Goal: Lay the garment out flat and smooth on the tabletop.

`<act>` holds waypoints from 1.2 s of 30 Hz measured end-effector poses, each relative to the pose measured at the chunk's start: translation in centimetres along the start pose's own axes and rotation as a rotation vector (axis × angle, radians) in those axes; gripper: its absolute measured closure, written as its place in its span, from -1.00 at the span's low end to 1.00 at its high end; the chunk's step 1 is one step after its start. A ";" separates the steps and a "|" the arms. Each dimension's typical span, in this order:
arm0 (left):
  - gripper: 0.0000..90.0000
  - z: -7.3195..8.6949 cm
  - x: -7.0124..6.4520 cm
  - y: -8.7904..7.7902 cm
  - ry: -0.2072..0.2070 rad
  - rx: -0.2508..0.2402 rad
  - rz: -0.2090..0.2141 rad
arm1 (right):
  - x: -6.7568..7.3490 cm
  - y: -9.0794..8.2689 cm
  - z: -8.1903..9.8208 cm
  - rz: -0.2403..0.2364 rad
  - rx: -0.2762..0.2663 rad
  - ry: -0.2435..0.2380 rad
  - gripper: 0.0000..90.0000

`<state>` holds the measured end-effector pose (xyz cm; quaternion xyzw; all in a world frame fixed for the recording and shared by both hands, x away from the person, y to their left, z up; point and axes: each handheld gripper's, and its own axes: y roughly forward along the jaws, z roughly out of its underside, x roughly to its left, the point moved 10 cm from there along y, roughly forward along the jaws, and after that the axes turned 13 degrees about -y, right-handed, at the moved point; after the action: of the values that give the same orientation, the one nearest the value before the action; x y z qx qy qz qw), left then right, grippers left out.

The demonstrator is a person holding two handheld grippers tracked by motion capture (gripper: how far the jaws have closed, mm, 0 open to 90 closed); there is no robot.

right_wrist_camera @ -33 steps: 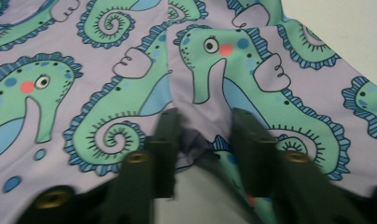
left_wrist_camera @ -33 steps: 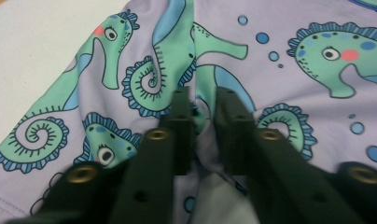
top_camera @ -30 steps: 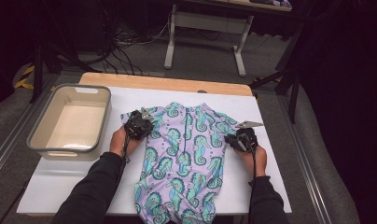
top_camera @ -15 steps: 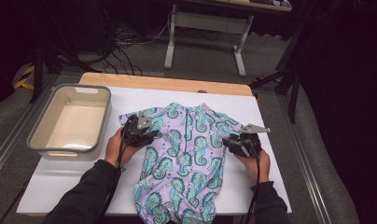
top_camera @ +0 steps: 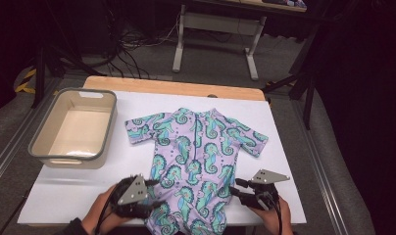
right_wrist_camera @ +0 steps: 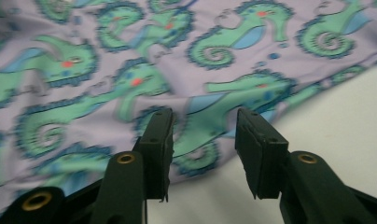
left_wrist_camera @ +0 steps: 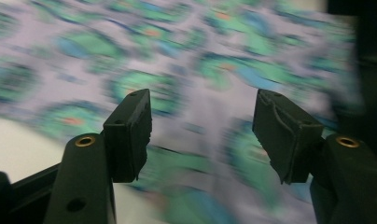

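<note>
A lilac child's swimsuit (top_camera: 196, 156) printed with green seahorses lies flat on the white table cover, sleeves spread and legs toward the near edge. My left gripper (top_camera: 154, 193) is at its lower left side, pointing in at the fabric. Its jaws have just been opening and stand wide over the blurred print (left_wrist_camera: 200, 60), left gripper (left_wrist_camera: 203, 100) holding nothing. My right gripper (top_camera: 237, 190) is at the lower right side. The right gripper (right_wrist_camera: 204, 116) hovers over the suit's edge (right_wrist_camera: 130, 70). Its jaws have just been closing a little, pads apart and gripping nothing.
A beige tub with a grey rim (top_camera: 39, 147) stands empty at the left of the table. Bare white cover (top_camera: 284, 147) lies right of the suit. The wooden far edge (top_camera: 176, 88) backs onto a metal stand (top_camera: 215, 44) and floor cables.
Both hands slid from the suit's sleeves back to its lower sides near the front edge. Both grippers went from shut to open, and the sleeves now lie spread out.
</note>
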<state>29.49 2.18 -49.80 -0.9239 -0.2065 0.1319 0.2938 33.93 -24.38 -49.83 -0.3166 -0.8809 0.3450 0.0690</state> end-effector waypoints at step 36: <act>0.45 2.5 -4.3 -1.5 0.125 0.059 0.182 | 2.3 -2.7 1.0 0.156 0.041 -0.127 0.91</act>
<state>24.36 2.52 -50.38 -0.9362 -0.0992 0.1062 0.3199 30.34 -25.07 -49.08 -0.3605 -0.8488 0.3867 -0.0076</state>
